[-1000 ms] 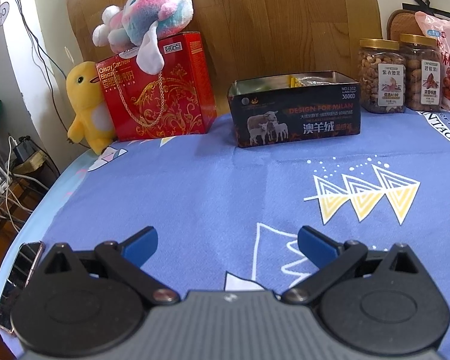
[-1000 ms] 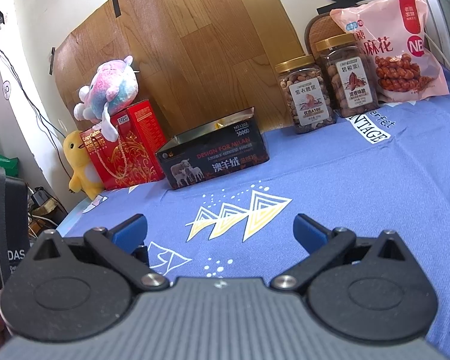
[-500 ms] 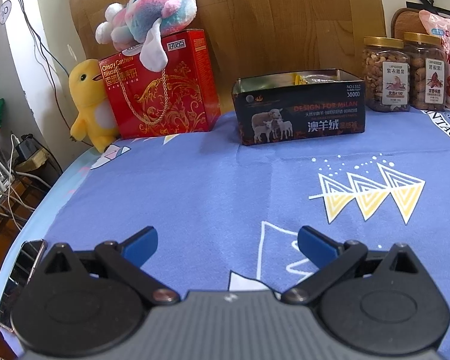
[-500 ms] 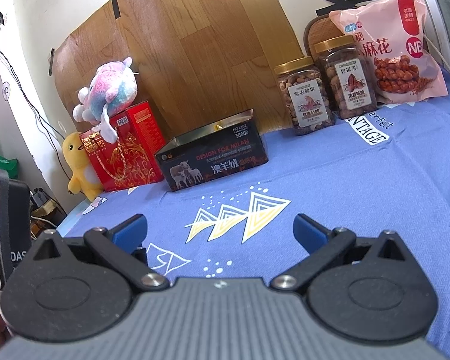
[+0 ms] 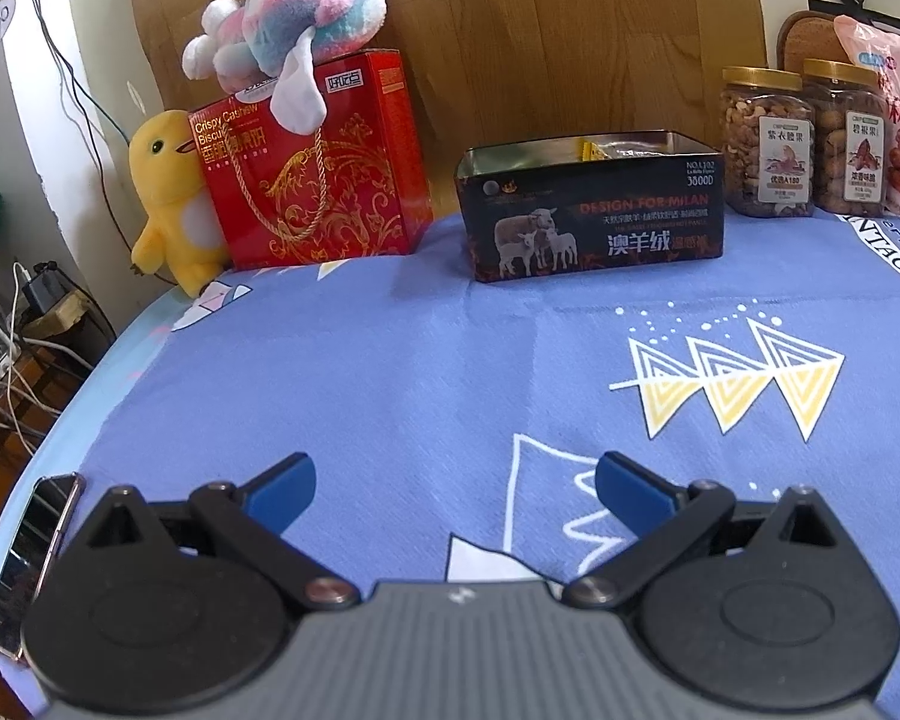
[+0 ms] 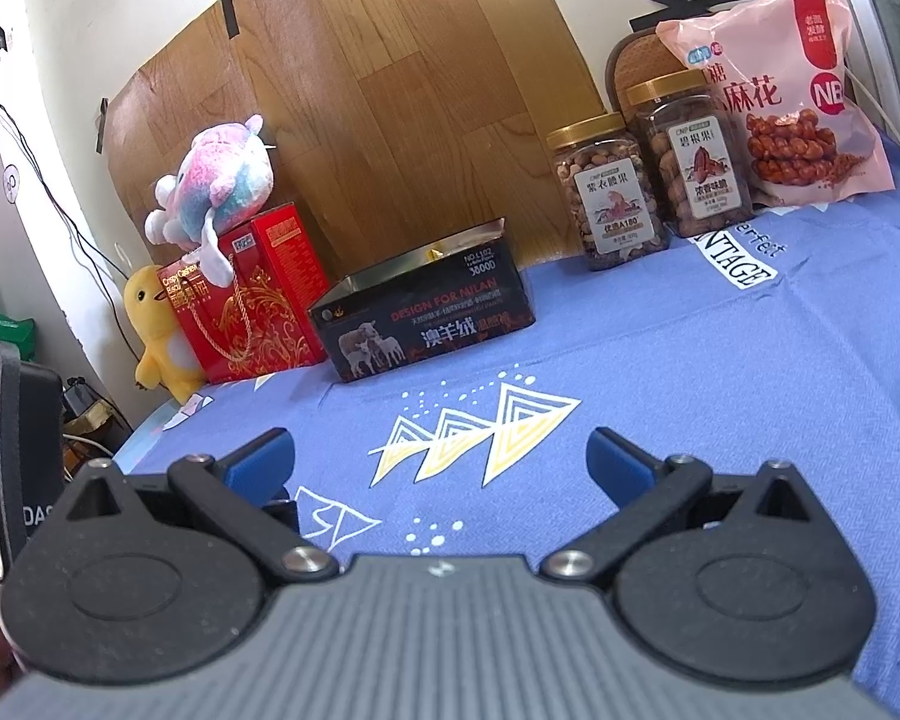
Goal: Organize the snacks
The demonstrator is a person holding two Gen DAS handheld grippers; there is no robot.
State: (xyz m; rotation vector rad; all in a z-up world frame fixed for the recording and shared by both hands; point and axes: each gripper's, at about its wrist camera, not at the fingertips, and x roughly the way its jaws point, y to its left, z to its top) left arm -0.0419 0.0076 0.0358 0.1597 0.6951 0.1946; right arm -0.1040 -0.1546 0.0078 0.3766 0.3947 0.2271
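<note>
An open black tin with a sheep picture stands at the back of the blue cloth; a yellow packet shows inside it. It also shows in the right wrist view. Two nut jars and a pink snack bag stand right of the tin. A red biscuit box stands left of it. My left gripper is open and empty, low over the cloth, well short of the tin. My right gripper is open and empty, also near the front.
A pink plush lies on the red box and a yellow duck plush leans beside it. A phone lies at the table's left edge. A wooden board backs the table. The cloth is bare in the middle.
The left gripper has shifted slightly, so the tin and jars sit a little further left and lower in its view. The right view has barely moved. Both grippers stay open.
</note>
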